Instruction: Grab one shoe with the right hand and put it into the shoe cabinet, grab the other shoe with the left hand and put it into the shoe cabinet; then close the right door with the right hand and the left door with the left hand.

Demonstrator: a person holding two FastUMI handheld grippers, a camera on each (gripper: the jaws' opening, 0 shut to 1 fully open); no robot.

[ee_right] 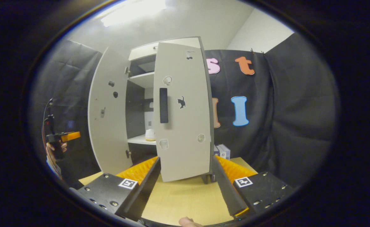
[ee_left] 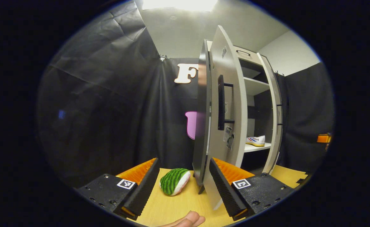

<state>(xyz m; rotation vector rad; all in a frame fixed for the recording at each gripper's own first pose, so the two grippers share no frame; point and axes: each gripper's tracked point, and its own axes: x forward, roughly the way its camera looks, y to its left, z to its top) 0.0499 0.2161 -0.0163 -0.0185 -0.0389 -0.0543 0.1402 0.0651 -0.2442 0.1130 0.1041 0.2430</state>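
1. The left gripper [ee_left: 185,186] has its jaws spread wide with nothing between the pads; they frame the lower edge of the cabinet's left door [ee_left: 226,126], which stands open almost edge-on just ahead of them.
2. The right gripper [ee_right: 186,186] is likewise spread and empty, facing the outer face of the right door [ee_right: 183,116], which is swung partway across the shoe cabinet [ee_right: 140,78].
3. One shoe [ee_left: 256,140], white with a yellowish sole, lies on a middle shelf [ee_left: 257,147] inside the cabinet. The right gripper view shows a pale shape [ee_right: 150,135] on that shelf, through the gap between the doors; I cannot tell whether it is the same shoe or the second one.
4. My judgement of handling: both doors are stiff, light panels turning on hinges, so they should swing with a gentle push. Each carries a dark vertical handle [ee_left: 221,102]; a flat finger against the panel near that handle [ee_right: 163,105], well away from the hinge side, gives the easiest swing. The smooth face may let a pad slide, so push squarely.
5. What each view adds: the left gripper view gives the shoe's side and a green striped plush toy [ee_left: 174,181] on the wooden table [ee_left: 172,208] just beside the cabinet's left door. The right gripper view gives the left door's inner face [ee_right: 109,110], the other gripper [ee_right: 63,137] held in a hand beyond that door, and small boxes [ee_right: 222,151] behind the cabinet's right side.
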